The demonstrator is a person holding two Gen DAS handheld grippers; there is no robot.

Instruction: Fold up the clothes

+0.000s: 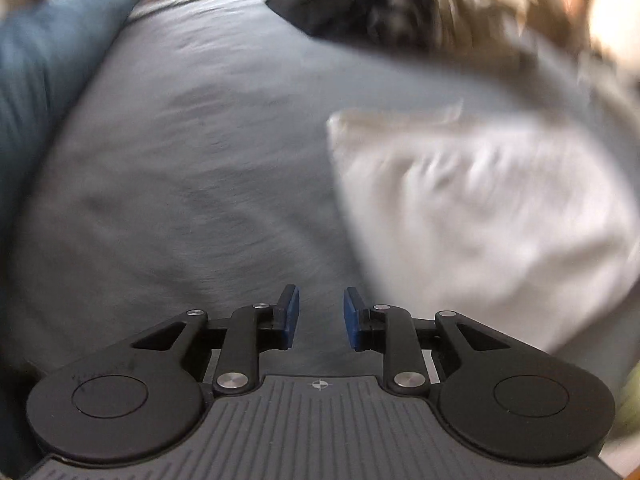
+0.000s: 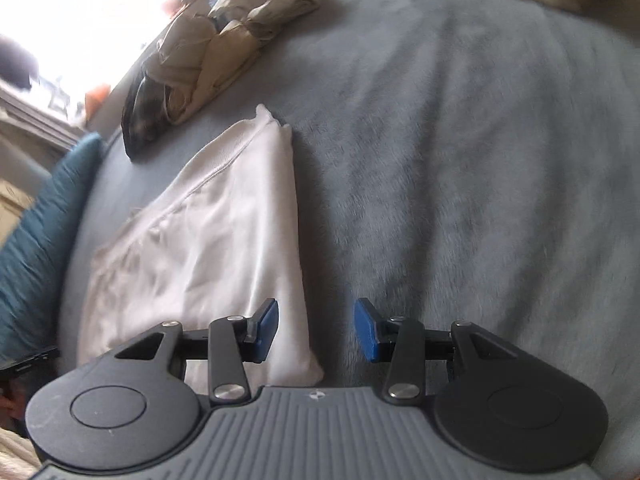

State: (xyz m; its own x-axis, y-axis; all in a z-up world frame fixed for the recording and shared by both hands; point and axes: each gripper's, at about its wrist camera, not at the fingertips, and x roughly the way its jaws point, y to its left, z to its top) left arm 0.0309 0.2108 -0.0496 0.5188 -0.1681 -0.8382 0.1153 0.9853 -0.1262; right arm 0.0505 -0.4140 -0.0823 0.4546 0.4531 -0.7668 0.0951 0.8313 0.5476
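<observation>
Here the folded white cotton garment is lying on the grey-blue fleece bedspread, just beside both hand-held grippers, left and right, each hovering spread and gripping nothing.

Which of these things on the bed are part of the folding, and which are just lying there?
Part of the folding:
- white garment, folded flat
- heap of unfolded clothes
- left gripper, right gripper, both empty

Just lying about:
- teal pillow
- grey blanket
</observation>
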